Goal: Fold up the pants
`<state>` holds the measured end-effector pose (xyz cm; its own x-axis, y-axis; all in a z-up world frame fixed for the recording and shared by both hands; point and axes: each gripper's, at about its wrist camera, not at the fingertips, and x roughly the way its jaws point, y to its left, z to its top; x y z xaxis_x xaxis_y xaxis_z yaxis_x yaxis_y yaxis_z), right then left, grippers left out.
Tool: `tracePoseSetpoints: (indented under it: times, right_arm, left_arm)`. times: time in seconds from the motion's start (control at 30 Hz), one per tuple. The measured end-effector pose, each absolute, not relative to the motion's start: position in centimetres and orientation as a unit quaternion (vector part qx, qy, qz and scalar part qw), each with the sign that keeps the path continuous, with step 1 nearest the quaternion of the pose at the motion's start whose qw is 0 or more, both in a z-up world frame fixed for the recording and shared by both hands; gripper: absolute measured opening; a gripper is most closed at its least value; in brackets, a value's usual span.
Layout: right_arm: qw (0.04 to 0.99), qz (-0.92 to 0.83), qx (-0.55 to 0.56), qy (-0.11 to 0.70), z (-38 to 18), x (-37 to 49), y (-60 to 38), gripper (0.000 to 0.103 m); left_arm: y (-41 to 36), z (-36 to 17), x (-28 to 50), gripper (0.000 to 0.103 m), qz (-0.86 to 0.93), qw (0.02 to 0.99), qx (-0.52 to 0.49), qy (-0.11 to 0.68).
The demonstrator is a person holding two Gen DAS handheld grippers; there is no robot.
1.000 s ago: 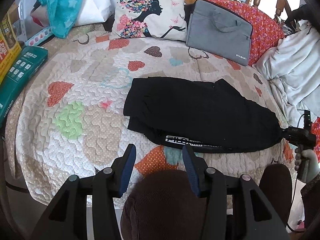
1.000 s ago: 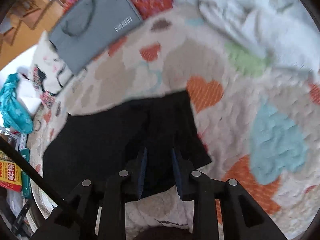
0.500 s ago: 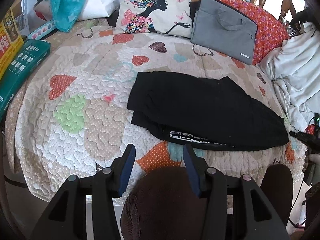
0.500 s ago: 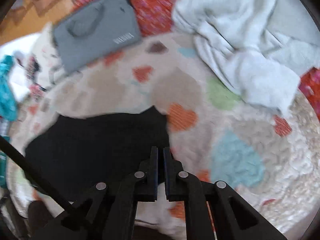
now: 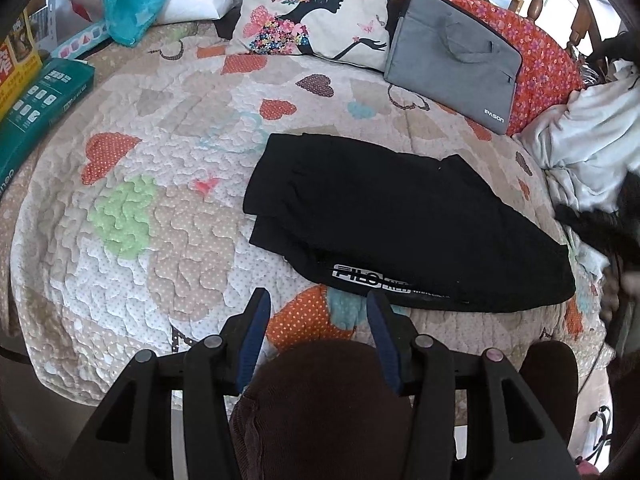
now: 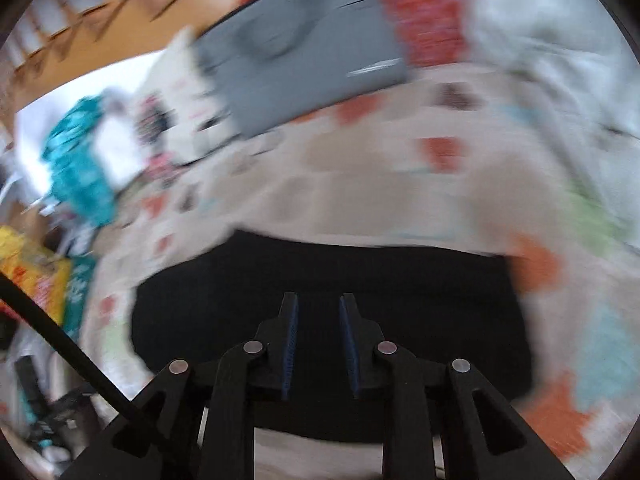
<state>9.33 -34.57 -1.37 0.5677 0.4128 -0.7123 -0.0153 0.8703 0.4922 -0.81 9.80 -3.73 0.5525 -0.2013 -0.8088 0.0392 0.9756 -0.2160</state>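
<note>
Since half a second ago the right gripper [image 6: 318,308] has let its jaws part to a narrow gap, after they were pressed together, and its view has swung and blurred; it now hangs over the pants [image 6: 360,300], holding nothing. On the bed [image 5: 132,184], the quilt of coloured hearts carries the black pants [image 5: 400,216], folded lengthwise and lying flat near the front edge, toward the right side, with white lettering along their near edge. A pale crumpled blanket [image 5: 592,148] is heaped at the right edge. At the far edge a grey bag [image 5: 452,60] leans on a red floral pillow [image 5: 544,60], just beside a cushion [image 5: 312,12] printed with a woman's profile. The left gripper [image 5: 316,300] hovers at the front edge, jaws spread wide and empty, near the lettering but apart from the cloth.
</note>
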Motion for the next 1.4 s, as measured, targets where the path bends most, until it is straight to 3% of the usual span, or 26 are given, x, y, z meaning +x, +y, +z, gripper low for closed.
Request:
tracePoseSetpoints:
  times: [0.2,0.33,0.37,0.4,0.43,0.47,0.5,0.63,0.7,0.9,0.93,0.97,1.03,1.23,1.33,1.4]
  right_arm:
    - [0.809,0.199,0.209,0.512,-3.9,17.9,-24.7,0.023]
    - [0.791,0.137,0.180,0.568,-8.6,23.7,-22.4,0.023]
    - [0.793,0.126,0.169,0.572,-9.4,24.8,-22.2,0.014]
    - [0.806,0.110,0.162,0.559,-8.9,25.5,-22.1,0.015]
    - [0.820,0.073,0.130,0.552,-7.9,25.7,-21.7,0.016]
    - [0.836,0.045,0.092,0.539,-6.7,25.5,-20.7,0.025]
    - [0.848,0.065,0.083,0.519,-5.3,24.8,-19.5,0.025]
    - [0.820,0.259,0.047,0.509,-2.7,19.7,-10.8,0.031]
    - [0.801,0.318,0.004,0.507,-2.9,17.2,-5.9,0.044]
    - [0.777,0.355,-0.149,0.498,-6.8,12.4,5.5,0.047]
    - [0.780,0.343,-0.166,0.497,-7.5,12.5,6.6,0.046]
    - [0.781,0.325,-0.177,0.502,-8.3,12.7,7.2,0.027]
    - [0.780,0.331,-0.141,0.512,-7.9,13.5,6.6,0.018]
    - [0.759,0.355,-0.070,0.541,-6.8,12.4,5.6,0.016]
    - [0.739,0.361,-0.024,0.568,-9.1,12.7,5.6,0.033]
    - [0.731,0.375,0.018,0.571,-9.2,12.7,5.5,0.061]
  left_arm:
    - [13.1,-4.3,-0.3,0.049,-0.060,0.878,-0.134,0.456]
    - [16.6,-5.5,0.3,0.049,-0.038,0.872,-0.179,0.455]
    - [17.4,-5.8,0.3,0.049,-0.033,0.869,-0.190,0.456]
    - [18.4,-6.2,0.3,0.049,-0.026,0.866,-0.205,0.456]
    - [19.1,-6.5,0.2,0.049,-0.021,0.864,-0.212,0.456]
    - [19.7,-6.7,0.1,0.049,-0.016,0.863,-0.218,0.455]
    - [20.3,-7.0,0.1,0.049,-0.011,0.862,-0.223,0.454]
    - [22.6,-8.4,0.1,0.049,0.008,0.855,-0.246,0.457]
    - [23.4,-8.7,-0.3,0.049,0.012,0.852,-0.258,0.456]
    - [25.1,-8.1,-2.4,0.049,0.018,0.858,-0.267,0.439]
    - [25.5,-7.9,-2.8,0.049,0.021,0.859,-0.270,0.434]
    - [25.9,-7.8,-3.2,0.049,0.023,0.860,-0.271,0.432]
    - [26.7,-7.7,-3.8,0.049,0.026,0.862,-0.274,0.426]
    - [27.9,-8.1,-4.5,0.049,0.038,0.861,-0.277,0.425]
    - [27.8,-7.9,-4.9,0.049,0.040,0.859,-0.283,0.424]
    - [27.7,-7.5,-5.5,0.049,0.041,0.862,-0.279,0.421]
